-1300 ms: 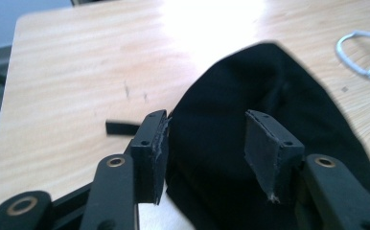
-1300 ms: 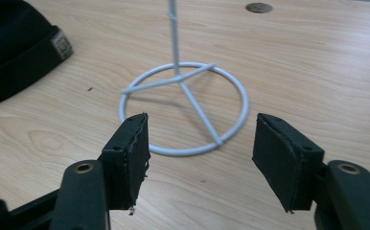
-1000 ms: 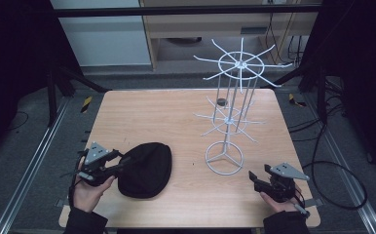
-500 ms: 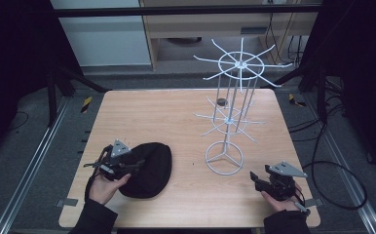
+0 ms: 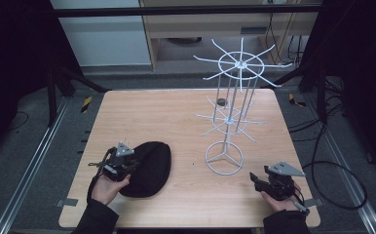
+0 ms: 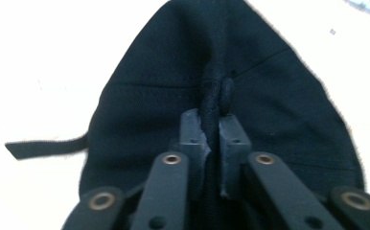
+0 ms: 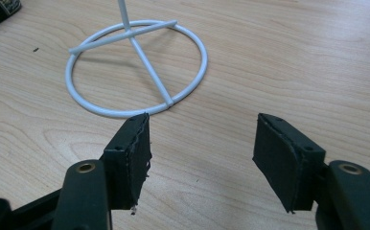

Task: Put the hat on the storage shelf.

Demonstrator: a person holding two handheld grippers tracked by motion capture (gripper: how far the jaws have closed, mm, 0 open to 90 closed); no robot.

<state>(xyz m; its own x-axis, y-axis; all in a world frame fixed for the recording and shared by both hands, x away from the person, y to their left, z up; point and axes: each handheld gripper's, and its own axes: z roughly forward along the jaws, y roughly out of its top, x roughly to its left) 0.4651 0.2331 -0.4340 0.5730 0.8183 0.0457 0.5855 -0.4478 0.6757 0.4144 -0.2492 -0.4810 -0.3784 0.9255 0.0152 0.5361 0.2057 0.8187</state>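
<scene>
From the high view, the black cap (image 5: 146, 168) lay on the worktop (image 5: 176, 117), not yet hung on the white wire rack (image 5: 230, 114). In the left gripper view, the left hand-held gripper (image 6: 211, 132) had just closed, pinching a fabric fold (grasp apparently made, lifting left). In the right gripper view, the right hand-held gripper (image 7: 200, 143) stood wide apart, empty.

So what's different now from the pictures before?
The left gripper moved in over the black cap, and its jaws have just closed, pinching a fold of the cloth. The right gripper stayed open by the white wire rack. The cap, rack and table kept their places.
</scene>
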